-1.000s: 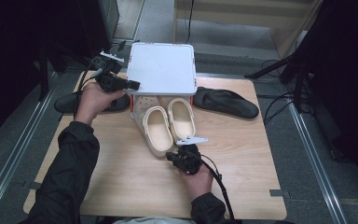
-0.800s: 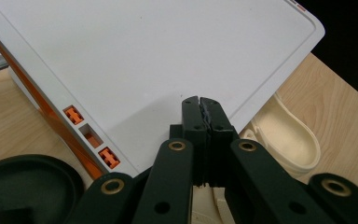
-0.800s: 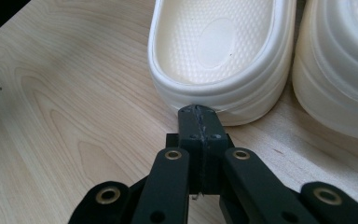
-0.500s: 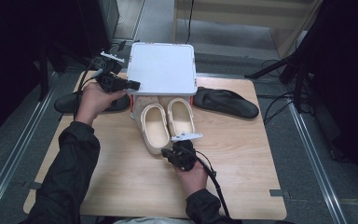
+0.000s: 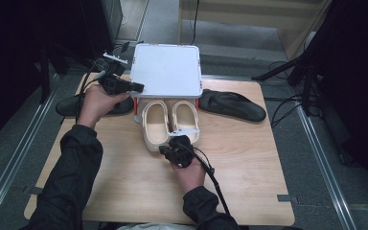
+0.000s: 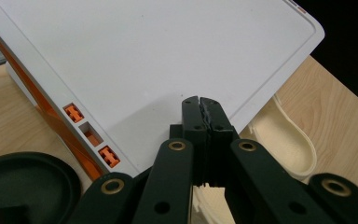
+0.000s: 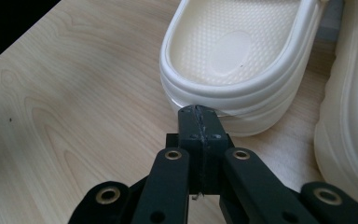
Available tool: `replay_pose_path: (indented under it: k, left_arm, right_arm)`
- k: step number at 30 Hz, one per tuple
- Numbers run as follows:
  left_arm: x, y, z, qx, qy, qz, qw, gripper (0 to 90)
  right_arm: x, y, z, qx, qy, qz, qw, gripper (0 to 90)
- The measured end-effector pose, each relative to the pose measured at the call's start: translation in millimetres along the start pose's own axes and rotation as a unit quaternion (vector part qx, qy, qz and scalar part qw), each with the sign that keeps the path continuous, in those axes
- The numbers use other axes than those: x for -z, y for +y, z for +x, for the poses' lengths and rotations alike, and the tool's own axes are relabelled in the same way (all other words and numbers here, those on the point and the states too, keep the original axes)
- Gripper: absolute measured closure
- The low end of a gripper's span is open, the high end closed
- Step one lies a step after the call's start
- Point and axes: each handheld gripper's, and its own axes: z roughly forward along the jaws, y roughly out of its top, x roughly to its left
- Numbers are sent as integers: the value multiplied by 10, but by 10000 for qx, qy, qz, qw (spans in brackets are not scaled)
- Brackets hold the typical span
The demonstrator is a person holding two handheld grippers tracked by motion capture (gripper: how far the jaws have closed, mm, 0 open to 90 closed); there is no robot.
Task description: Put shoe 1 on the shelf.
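1. Right gripper [image 5: 168, 149], jaws pressed together, empty, has its tip at the heel of the left cream clog [image 7: 235, 60].
2. Both cream clogs [image 5: 170, 122] lie side by side, toes under the white rack [image 5: 166, 69].
3. Left gripper [image 5: 139, 87], jaws together, rests against the rack's top near its corner.
4. Black sandals flank the rack, one [image 5: 233, 104] on the right and one [image 5: 79, 104] on the left behind the left hand.

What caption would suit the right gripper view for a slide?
Right gripper, shut, tips at the heel of a cream clog on the wooden table.
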Motion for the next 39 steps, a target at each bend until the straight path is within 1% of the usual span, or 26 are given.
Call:
replay_pose_path:
  k: [2, 5, 8, 12, 13, 16, 20, 22, 24, 25, 27, 28, 30, 32, 33, 36, 37, 38, 39]
  left_arm:
    - [-1, 1, -2, -17, 7, 1, 10000, 900]
    - [5, -1, -5, -45, 52, 1, 10000, 900]
    - [1, 0, -5, -31, 39, 0, 10000, 900]
    - [0, 0, -7, -27, 32, 3, 10000, 900]
    - [0, 1, -8, -29, 30, 7, 10000, 900]
    - [0, 1, -4, -25, 24, 5, 10000, 900]
    - [-1, -2, -2, -8, 10, -6, 10000, 900]
    - [0, -13, 1, -33, -9, -33, 10000, 900]
    - [3, -27, 16, 34, -39, -93, 9999, 900]
    - [3, -35, 20, 33, -53, -115, 9999, 900]
    - [10, -34, 21, 17, -18, -107, 9999, 900]
    - [13, -31, 24, 17, -1, -98, 10000, 900]
    - [9, -32, 24, 36, -37, -99, 9999, 900]
    - [5, -28, 12, 33, -23, -93, 9999, 900]
    - [2, -26, 10, 30, -22, -89, 10000, 900]
    - [4, -27, 3, 36, 8, -91, 10000, 900]
    - [4, -27, 2, 45, 15, -95, 9999, 900]
    - [3, -26, 2, 58, 3, -89, 9999, 900]
    - [1, -24, 1, 66, -2, -83, 9999, 900]
  right_arm:
    - [-24, 31, -2, -1, -11, -18, 10000, 900]
    - [-63, 76, -5, -8, -45, 40, 10000, 900]
    - [-102, 115, -15, -42, -12, 87, 10000, 900]
    - [-143, 154, -18, -40, -23, 92, 9999, 900]
    - [-167, 187, -26, -97, -30, 111, 9999, 900]
    - [-211, 237, -31, -118, -19, 126, 9998, 900]
    - [-256, 313, -18, -42, -52, 92, 9999, 900]
    - [-276, 357, -3, -22, -70, 108, 9999, 900]
    - [-293, 398, 7, 9, -79, 86, 9999, 900]
    - [-294, 419, 11, -3, -78, 51, 10000, 900]
    - [-297, 458, 24, 37, -122, -10, 9999, 900]
    - [-305, 472, 29, 82, -128, 4, 9999, 900]
    - [-302, 480, 42, 101, -168, 47, 9998, 900]
    - [-299, 455, 45, 166, -191, 66, 9997, 900]
    - [-302, 437, 37, 180, -181, 60, 9997, 900]
    - [-321, 430, 24, 127, -138, 40, 9998, 900]
    - [-317, 442, 20, 162, -145, -24, 9998, 900]
    - [-308, 460, 28, 141, -196, -37, 9997, 900]
    - [-325, 476, 29, 255, -389, -27, 9989, 900]
